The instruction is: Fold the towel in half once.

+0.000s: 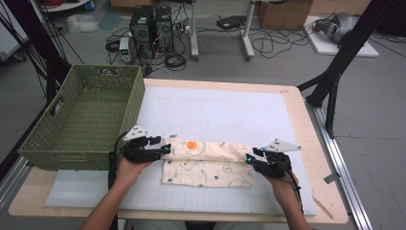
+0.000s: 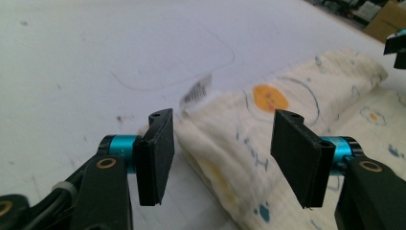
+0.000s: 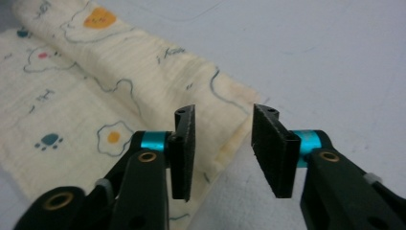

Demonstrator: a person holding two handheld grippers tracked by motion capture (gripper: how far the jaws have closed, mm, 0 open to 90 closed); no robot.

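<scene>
- Left gripper (image 2: 219, 155): two flat, matte black rectangular jaws, each with a small round hole near its upper corner
- Behind each jaw sits a teal metal collar, and behind that a black arm with a brass-ringed pivot
- Right gripper (image 3: 224, 151): same black jaws, teal collars and brass rings, with a white tie behind the jaws
- In the high view each gripper carries a grey three-cornered plate behind its jaws and trails a black cable
- Forearms bare, no sleeves in view

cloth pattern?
Cream folded cloth with blue-outlined cartoon shapes, orange dots, a paw print; clearest in the right gripper view.
</scene>
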